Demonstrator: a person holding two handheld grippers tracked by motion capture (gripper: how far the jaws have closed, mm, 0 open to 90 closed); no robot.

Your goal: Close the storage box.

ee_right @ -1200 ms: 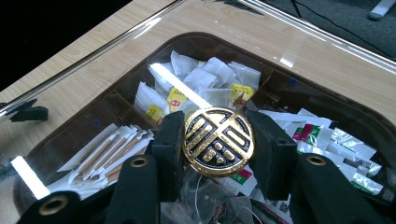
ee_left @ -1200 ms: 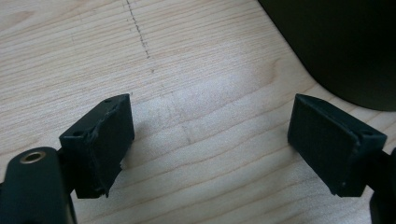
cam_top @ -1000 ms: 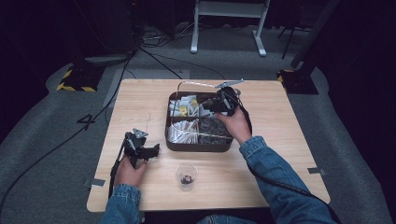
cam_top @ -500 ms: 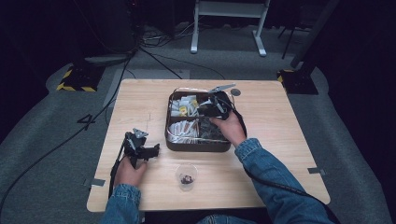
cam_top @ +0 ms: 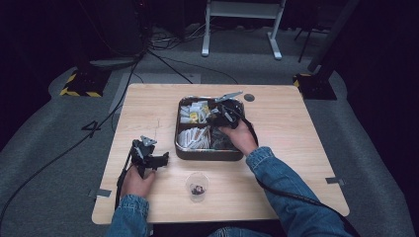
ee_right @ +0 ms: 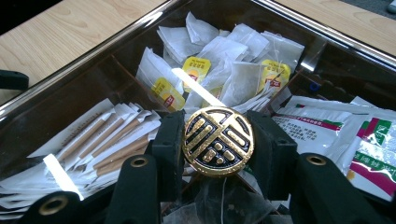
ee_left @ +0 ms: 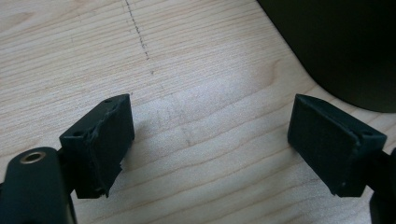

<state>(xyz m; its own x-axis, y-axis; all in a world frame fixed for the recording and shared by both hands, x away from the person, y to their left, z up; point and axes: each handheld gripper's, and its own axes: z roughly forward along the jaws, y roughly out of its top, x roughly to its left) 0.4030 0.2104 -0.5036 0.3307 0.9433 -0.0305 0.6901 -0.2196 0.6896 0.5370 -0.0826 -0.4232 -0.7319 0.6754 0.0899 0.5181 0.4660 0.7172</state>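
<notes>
Holding a round black-and-gold lid between the fingers of the right gripper, the person is carrying it low over the tray of sachets. The lid is pinched by its rim, one finger on each side, face toward the camera, sitting upright between the pads. Just beyond the fingers are tea bags with yellow tags; to the left of the fingers are paper sticks; to the right are printed packets. Something clear and crinkly is lying directly under the fingers, too dim to name.

Judgement: the step is setting this lid down in the tray or moving it across. Doing it well means keeping the squeeze steady so the round edge isn't rolling out, lowering straight, and picking a bare spot so the fingers aren't catching tea bag strings or packet corners. Opening only once the lid is resting on something; letting go early risks it tipping onto its edge and sliding under the sachets.

The left gripper is idling on the table, fingers spread wide with nothing but bare wood between them; the dark tray wall is off past the right finger. A small clear cup is standing on the table near that hand, well apart from the right fingers.
</notes>
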